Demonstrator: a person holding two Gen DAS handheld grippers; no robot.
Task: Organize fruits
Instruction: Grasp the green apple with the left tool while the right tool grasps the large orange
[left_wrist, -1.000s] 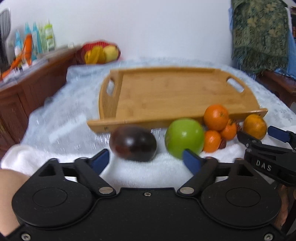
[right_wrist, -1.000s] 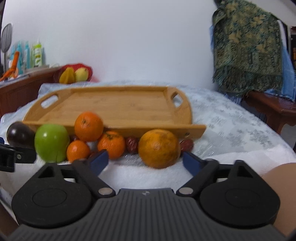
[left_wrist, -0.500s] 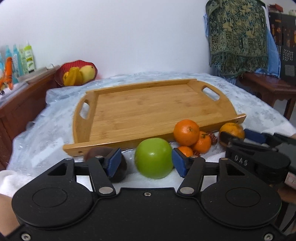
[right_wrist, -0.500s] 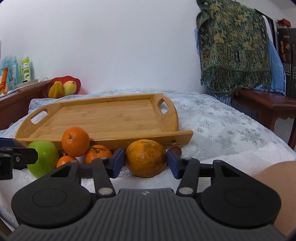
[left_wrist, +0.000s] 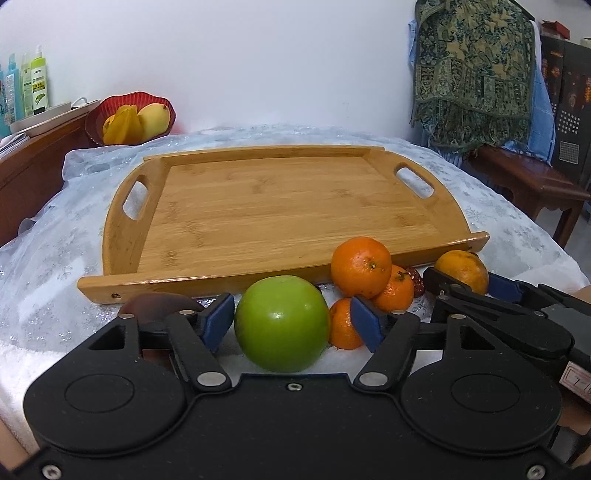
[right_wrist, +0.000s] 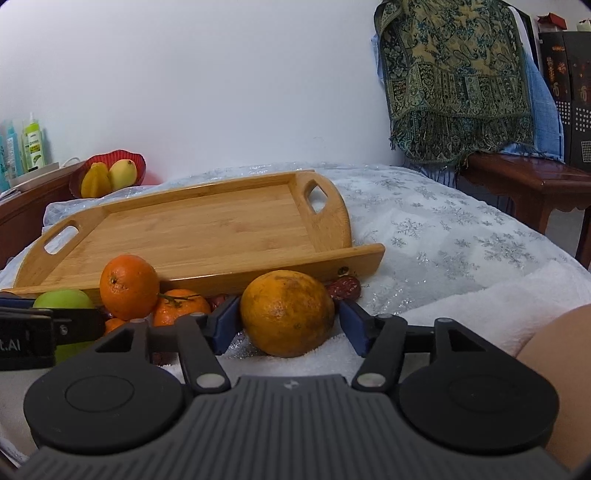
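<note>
A green apple (left_wrist: 282, 323) sits on the white towel between the blue pads of my left gripper (left_wrist: 291, 325); small gaps show on both sides, so it is open around it. A dull orange (right_wrist: 288, 312) sits between the pads of my right gripper (right_wrist: 288, 326), also open with gaps. Three smaller oranges (left_wrist: 360, 266) and red dates (right_wrist: 345, 288) lie between them. A dark purple fruit (left_wrist: 155, 306) lies left of the apple, partly hidden. The empty bamboo tray (left_wrist: 258, 206) lies just behind the fruit.
A red bowl of yellow fruit (left_wrist: 131, 120) stands at the back left by a wooden sideboard with bottles (left_wrist: 37, 85). A wooden bench (right_wrist: 524, 184) under a patterned cloth (right_wrist: 454, 81) is at the right. The table has a snowflake cloth (right_wrist: 461, 236).
Both grippers moved forward and narrowed: the left shifted from the purple fruit to straddle the green apple, the right closed in around the dull orange.
</note>
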